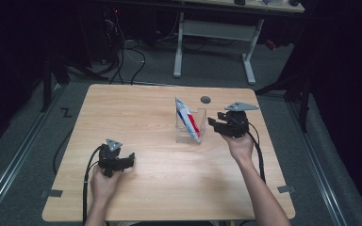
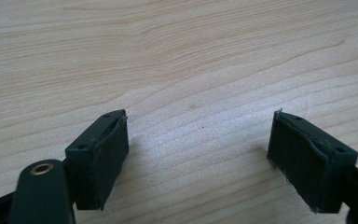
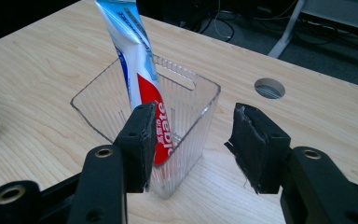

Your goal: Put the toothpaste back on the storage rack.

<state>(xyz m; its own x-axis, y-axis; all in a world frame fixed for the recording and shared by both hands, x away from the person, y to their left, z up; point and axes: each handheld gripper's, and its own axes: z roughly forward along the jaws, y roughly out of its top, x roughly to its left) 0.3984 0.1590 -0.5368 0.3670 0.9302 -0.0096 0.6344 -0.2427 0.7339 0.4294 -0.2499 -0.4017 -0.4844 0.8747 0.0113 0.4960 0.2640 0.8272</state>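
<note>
Your left gripper [image 1: 128,161] sits low over the near left part of the wooden table [image 1: 136,113], held in your left hand [image 1: 104,182]. In the left gripper view its jaws stand wide apart with bare wood grain between them. Right of centre stands one clear ribbed plastic container [image 1: 191,127], and in it one toothpaste tube [image 1: 188,118] leans, red, white and blue, its flat end rising above the rim. Just right of the container is your right gripper [image 1: 213,123], held in your right hand [image 1: 239,143]. Its jaws are spread apart and hold nothing, the container's near corner just ahead of them. One round grommet hole [image 1: 205,99] lies behind the container.
</note>
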